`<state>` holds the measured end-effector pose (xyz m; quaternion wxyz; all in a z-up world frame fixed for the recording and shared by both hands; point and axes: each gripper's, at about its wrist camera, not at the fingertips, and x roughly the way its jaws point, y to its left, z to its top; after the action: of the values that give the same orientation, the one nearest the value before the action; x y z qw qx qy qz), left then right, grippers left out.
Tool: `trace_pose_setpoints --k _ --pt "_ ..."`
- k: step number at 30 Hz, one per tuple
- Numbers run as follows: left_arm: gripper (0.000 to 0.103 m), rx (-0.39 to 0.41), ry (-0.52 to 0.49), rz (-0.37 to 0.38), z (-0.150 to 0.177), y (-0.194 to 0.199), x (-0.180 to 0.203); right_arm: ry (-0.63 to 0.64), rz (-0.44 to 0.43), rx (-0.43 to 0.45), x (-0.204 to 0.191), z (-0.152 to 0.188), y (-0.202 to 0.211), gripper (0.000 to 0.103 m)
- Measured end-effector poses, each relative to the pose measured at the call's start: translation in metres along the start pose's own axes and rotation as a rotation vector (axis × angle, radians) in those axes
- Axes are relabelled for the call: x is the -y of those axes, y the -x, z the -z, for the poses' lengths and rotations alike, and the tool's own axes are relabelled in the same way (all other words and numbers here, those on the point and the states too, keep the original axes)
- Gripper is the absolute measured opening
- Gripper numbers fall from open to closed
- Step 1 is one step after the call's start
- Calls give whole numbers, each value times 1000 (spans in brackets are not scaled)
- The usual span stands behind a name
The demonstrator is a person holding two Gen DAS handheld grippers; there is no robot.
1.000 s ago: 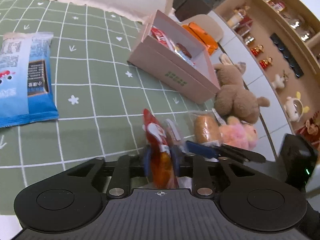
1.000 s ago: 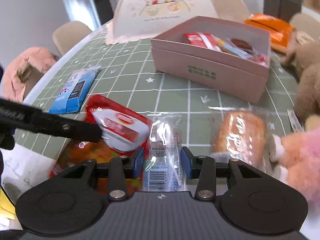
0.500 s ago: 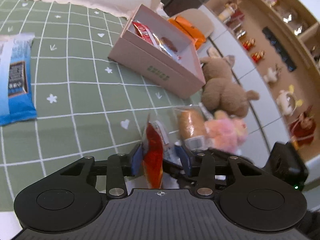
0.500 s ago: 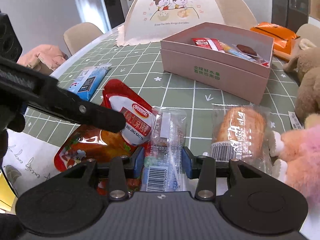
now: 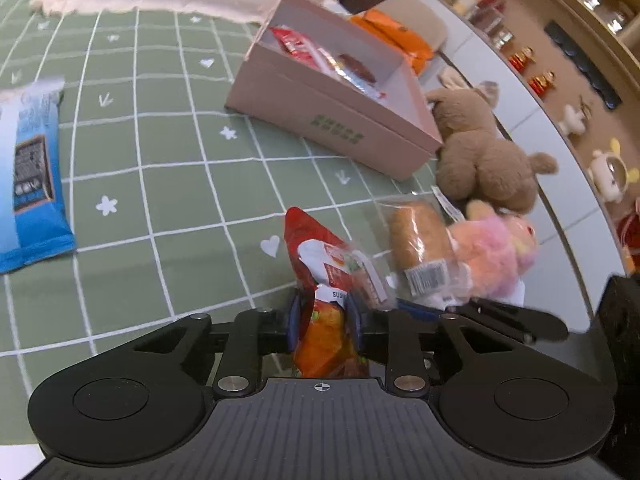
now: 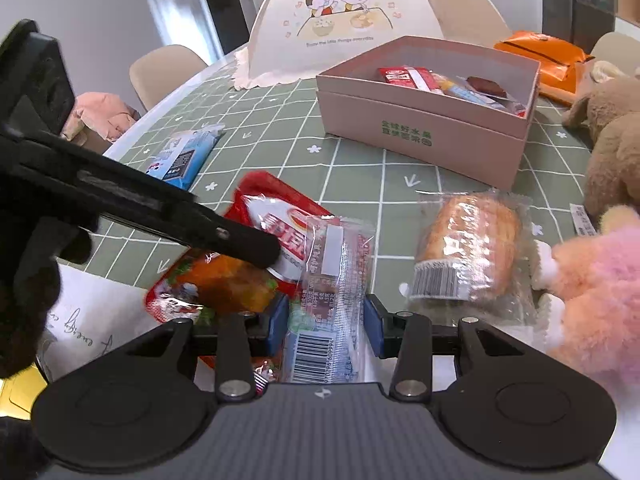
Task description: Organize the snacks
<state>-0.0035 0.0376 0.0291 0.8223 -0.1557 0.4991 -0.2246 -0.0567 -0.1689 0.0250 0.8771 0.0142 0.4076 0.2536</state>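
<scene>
**Both grippers pinching snack packets near the table's front edge**

The left gripper (image 5: 325,320) is pinching a red pouch (image 5: 320,264) between its narrowed jaws, holding it on edge above the green cloth (image 5: 160,168). The right gripper (image 6: 326,322) is clamping a clear packet (image 6: 332,280) that is lying against the red pouch. A wrapped bun (image 6: 468,248) is lying just beside them, touching a pink plush (image 6: 592,276). Farther back, the pink box (image 6: 424,128) is standing open with several snacks inside. A blue packet (image 5: 32,176) is lying flat well to the left, and a brown plush (image 5: 484,160) is sitting beside the box.
</scene>
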Motion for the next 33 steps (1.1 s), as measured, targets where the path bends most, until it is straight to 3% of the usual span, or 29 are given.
trace_pose_setpoints --k 4,8,11,16,20,23,28,33 --pt "26 4 -71 -43 10 22 10 0 6 -8 1 2 1 42" --pt "21 41 -15 -3 15 48 3 24 5 -31 -7 -2 -5 43" --pt "21 20 18 21 16 42 -2 102 11 -36 -24 -1 -8 42" --pt "42 -27 14 -42 21 26 -4 141 20 -21 -27 2 -8 43" --pt "56 -55 47 7 25 12 -10 131 12 -11 -25 4 -6 43" --pt "61 -40 77 57 25 14 -11 117 5 -1 -23 6 -5 43" --pt "61 13 77 203 20 33 -3 69 -22 11 -13 7 -2 42" --pt "61 -13 43 144 13 14 9 78 -22 22 -15 9 -2 42"
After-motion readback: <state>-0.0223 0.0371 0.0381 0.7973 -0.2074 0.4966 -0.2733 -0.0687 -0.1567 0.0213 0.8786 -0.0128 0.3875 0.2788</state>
